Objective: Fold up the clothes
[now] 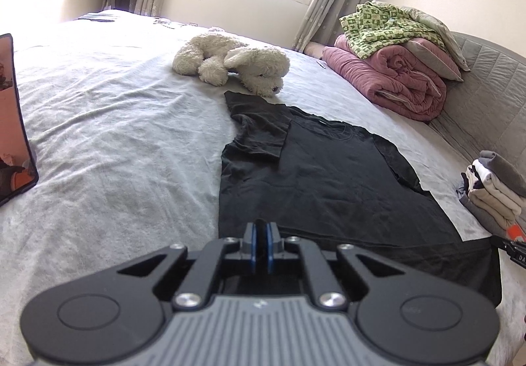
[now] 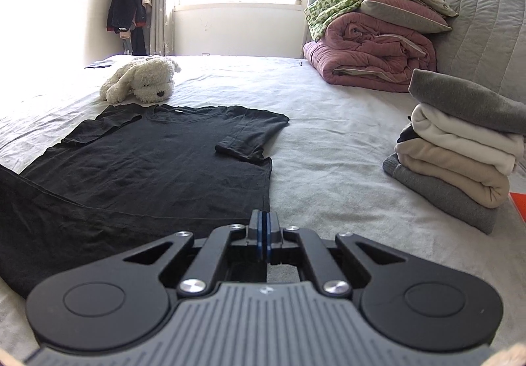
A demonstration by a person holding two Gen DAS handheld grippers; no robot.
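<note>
Both grippers, left gripper (image 1: 262, 228) and right gripper (image 2: 264, 218), pinch shut at the black T-shirt's (image 2: 148, 162) hem corners, lower frame; likely lifting hem toward collar.

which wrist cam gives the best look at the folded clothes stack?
Right wrist. The folded stack sits whole on the bed at the right of that view, with its grey, white and beige layers separable. The left wrist view catches it only small, against the right border, lower part cropped.
</note>
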